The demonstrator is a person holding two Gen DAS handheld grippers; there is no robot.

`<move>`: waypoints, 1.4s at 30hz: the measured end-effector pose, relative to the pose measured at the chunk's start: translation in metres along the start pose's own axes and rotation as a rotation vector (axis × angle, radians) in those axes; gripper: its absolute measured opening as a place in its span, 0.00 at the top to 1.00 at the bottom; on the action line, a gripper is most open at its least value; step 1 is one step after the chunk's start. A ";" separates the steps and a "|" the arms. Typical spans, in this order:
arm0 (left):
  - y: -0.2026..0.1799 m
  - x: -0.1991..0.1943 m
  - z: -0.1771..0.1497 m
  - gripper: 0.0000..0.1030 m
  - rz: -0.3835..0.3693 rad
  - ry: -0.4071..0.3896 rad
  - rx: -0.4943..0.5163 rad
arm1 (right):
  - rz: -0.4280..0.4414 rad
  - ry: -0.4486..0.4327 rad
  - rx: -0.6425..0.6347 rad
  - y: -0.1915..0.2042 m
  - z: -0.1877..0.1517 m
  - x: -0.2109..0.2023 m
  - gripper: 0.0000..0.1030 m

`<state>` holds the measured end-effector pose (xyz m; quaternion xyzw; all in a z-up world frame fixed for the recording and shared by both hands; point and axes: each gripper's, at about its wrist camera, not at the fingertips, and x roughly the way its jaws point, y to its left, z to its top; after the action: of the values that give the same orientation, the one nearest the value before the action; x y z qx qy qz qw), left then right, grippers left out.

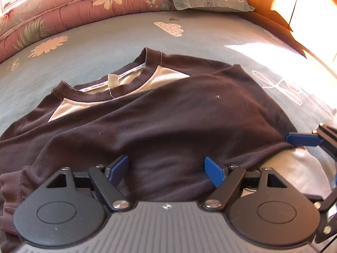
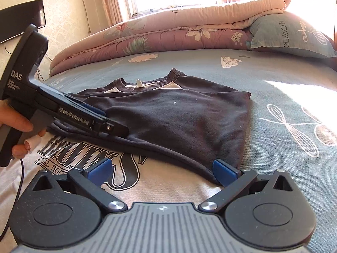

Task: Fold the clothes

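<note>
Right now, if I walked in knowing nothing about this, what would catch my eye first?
Probably the dark brown sweatshirt spread in the middle of the blue-grey bed sheet, partly folded over its cream front with big printed lettering. Next, the two open blue-tipped tools over its near edge: the left hand-held gripper and the right hand-held gripper. Behind, a pink floral quilt lies rolled along the bed's far side.

Two low wrist views — shared shirt (image 1: 168,116)
</note>
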<state>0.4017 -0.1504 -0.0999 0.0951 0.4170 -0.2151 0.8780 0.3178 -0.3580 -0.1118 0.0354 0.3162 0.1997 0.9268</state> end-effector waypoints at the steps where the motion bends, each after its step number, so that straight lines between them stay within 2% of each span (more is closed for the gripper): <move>1: 0.004 -0.005 -0.007 0.20 -0.007 0.002 -0.012 | 0.016 -0.001 0.008 -0.003 0.001 -0.003 0.00; 4: 0.016 -0.020 -0.021 0.20 -0.032 0.023 -0.042 | 0.053 -0.016 0.058 -0.012 0.003 -0.011 0.00; 6: 0.024 -0.026 -0.014 0.20 -0.039 0.054 -0.085 | 0.066 -0.033 0.104 -0.019 0.005 -0.014 0.00; 12: 0.029 -0.014 0.027 0.21 -0.192 -0.064 -0.211 | 0.062 -0.032 0.116 -0.021 0.004 -0.011 0.00; 14: 0.030 0.001 0.035 0.21 -0.255 -0.075 -0.272 | 0.059 -0.028 0.105 -0.020 0.003 -0.009 0.00; 17: 0.040 0.024 0.034 0.21 -0.307 -0.033 -0.414 | 0.056 -0.023 0.088 -0.019 0.002 -0.007 0.00; 18: 0.046 0.024 0.032 0.21 -0.319 -0.047 -0.434 | 0.054 -0.022 0.082 -0.018 0.001 -0.007 0.00; 19: 0.052 0.021 0.029 0.21 -0.303 -0.063 -0.438 | 0.053 -0.020 0.076 -0.017 0.001 -0.006 0.00; 23: 0.090 0.004 0.015 0.21 -0.098 -0.070 -0.426 | 0.059 -0.021 0.088 -0.019 0.001 -0.006 0.00; 25: 0.111 -0.005 0.007 0.22 -0.059 -0.083 -0.457 | 0.058 -0.019 0.086 -0.019 0.001 -0.006 0.00; 27: 0.115 -0.014 0.007 0.23 -0.065 -0.084 -0.490 | 0.060 -0.020 0.086 -0.020 0.001 -0.006 0.00; 28: 0.112 -0.018 0.008 0.23 -0.092 -0.096 -0.490 | 0.063 -0.021 0.090 -0.021 0.001 -0.007 0.00; 32: 0.081 -0.025 0.011 0.21 -0.180 -0.103 -0.385 | 0.082 -0.023 0.106 -0.024 0.002 -0.010 0.00; 34: 0.067 -0.020 0.009 0.19 -0.164 -0.057 -0.328 | 0.099 -0.025 0.117 -0.027 0.002 -0.013 0.00; 35: 0.064 -0.014 0.006 0.20 -0.120 -0.013 -0.316 | 0.107 -0.030 0.118 -0.030 0.002 -0.017 0.00; 36: 0.062 -0.013 0.004 0.23 -0.084 -0.004 -0.307 | 0.114 -0.035 0.119 -0.033 0.002 -0.021 0.00; 38: 0.057 -0.018 0.002 0.22 -0.047 -0.011 -0.291 | 0.128 -0.046 0.121 -0.040 0.003 -0.029 0.00; 42: 0.027 -0.033 0.012 0.21 -0.121 -0.040 -0.209 | 0.088 -0.093 0.179 -0.067 0.001 -0.048 0.00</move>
<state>0.4037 -0.1203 -0.0672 -0.0266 0.4245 -0.2246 0.8767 0.3067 -0.4385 -0.0962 0.1413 0.2874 0.2093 0.9239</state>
